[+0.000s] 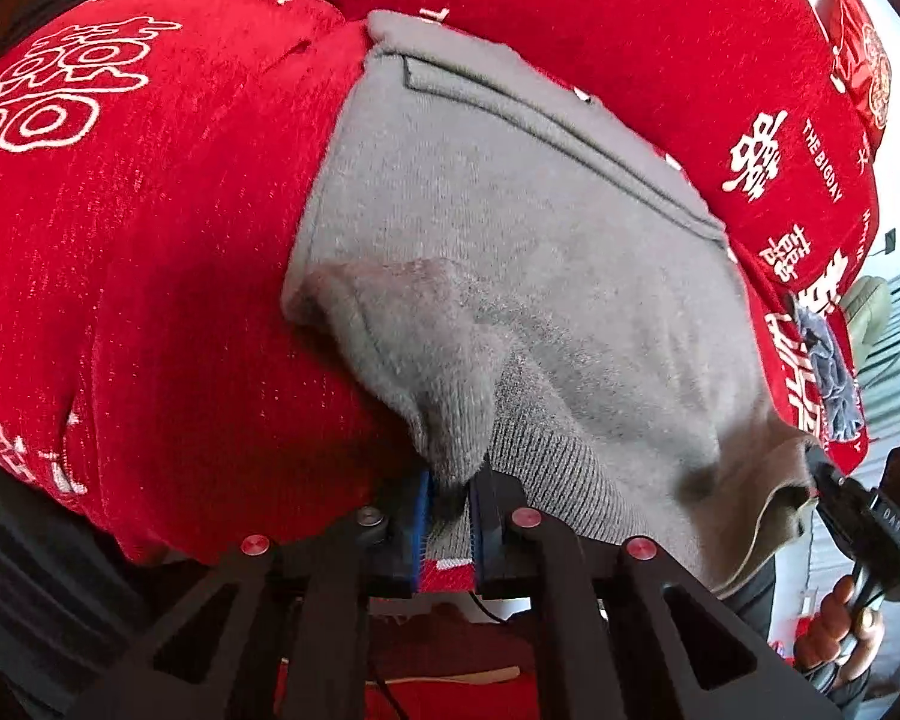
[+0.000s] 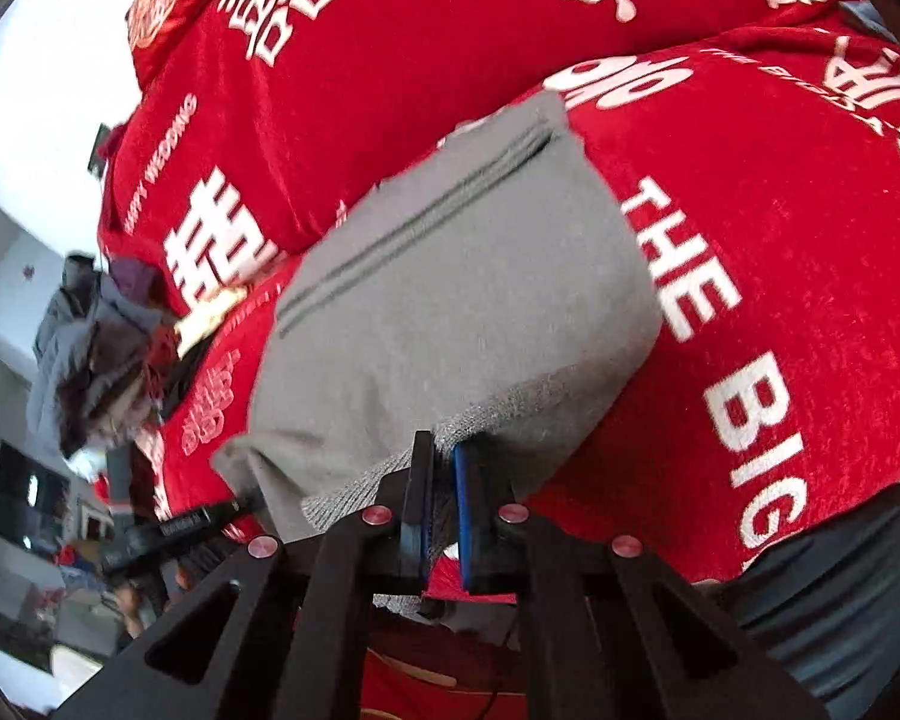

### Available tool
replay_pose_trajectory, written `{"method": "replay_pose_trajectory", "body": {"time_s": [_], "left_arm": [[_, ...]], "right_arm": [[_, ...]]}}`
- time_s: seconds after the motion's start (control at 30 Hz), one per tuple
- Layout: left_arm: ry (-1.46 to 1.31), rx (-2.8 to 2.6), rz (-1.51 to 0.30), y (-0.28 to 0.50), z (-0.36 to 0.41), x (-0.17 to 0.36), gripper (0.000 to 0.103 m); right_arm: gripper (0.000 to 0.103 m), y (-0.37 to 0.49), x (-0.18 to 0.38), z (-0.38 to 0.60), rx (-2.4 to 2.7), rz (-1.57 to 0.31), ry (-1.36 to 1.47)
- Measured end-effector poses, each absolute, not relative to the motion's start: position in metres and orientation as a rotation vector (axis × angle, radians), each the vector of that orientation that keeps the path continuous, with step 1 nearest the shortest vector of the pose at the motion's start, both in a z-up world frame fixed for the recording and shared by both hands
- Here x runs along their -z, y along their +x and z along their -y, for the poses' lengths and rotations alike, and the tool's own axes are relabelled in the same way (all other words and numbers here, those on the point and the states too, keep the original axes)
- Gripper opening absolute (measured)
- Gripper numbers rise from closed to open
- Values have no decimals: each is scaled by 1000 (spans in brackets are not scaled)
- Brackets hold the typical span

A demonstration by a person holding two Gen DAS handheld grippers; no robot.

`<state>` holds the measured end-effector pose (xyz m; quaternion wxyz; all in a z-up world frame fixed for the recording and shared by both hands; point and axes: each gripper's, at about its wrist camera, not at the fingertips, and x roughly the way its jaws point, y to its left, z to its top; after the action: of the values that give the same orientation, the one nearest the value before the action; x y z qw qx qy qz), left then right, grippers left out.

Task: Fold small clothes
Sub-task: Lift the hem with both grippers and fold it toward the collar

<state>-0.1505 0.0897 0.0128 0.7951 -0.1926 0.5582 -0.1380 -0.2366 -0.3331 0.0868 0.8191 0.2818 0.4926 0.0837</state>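
I see a grey knit garment (image 1: 510,228) lying on a red bedcover (image 1: 150,276) printed with white characters and the words "THE BIG DAY". A dark piped seam runs along the garment's far side. Its ribbed hem faces both cameras, at the near edge of the bed.

Left gripper (image 1: 450,516): jaws nearly together, blue pads pinching a bunched flap of the grey fabric that hangs down into the gap. I read this as clamped on the garment, at the hem's left end in this view.

Right gripper (image 2: 444,498): jaws drawn in tight, with the ribbed hem sandwiched between the blue pads. Also clamped on the garment. In the left wrist view I see this same tool at the far right, gripping the garment's other hem corner, with a hand (image 1: 846,618) on its handle.

In the right wrist view the left tool shows at lower left, touching the garment's other corner.

A pile of dark and grey clothes (image 2: 96,354) sits on the bed beyond the garment, well apart from it. A red cushion (image 2: 174,6) lies at the bed's far end.
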Motion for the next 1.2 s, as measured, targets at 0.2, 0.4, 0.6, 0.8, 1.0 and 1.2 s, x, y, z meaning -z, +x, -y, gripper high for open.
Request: {"method": "replay_pose_trajectory", "body": {"time_s": [0.2,0.4,0.6,0.8,1.0,1.2], "left_arm": [[-371,276,-1182,-155,-79,-12,68],[-341,268,-1178,-155,-75,-13,68],[-333,260,-1181,-153,-71,-12,68],[-272,304,-1189,-154,-66,-15,9],[-339,335,-1096,-165,-82,-49,9],[-497,350,-959,-153,-110,-97,9]], "right_arm": [[28,-236,-62,337,-175,-1103,650],[66,-239,-55,349,-182,-1085,742],[66,-235,-51,356,-230,-1079,913],[6,-222,-34,322,-184,-1202,703],[6,-237,-98,318,-291,-1013,595],[6,-219,-135,350,-320,-816,739]]}}
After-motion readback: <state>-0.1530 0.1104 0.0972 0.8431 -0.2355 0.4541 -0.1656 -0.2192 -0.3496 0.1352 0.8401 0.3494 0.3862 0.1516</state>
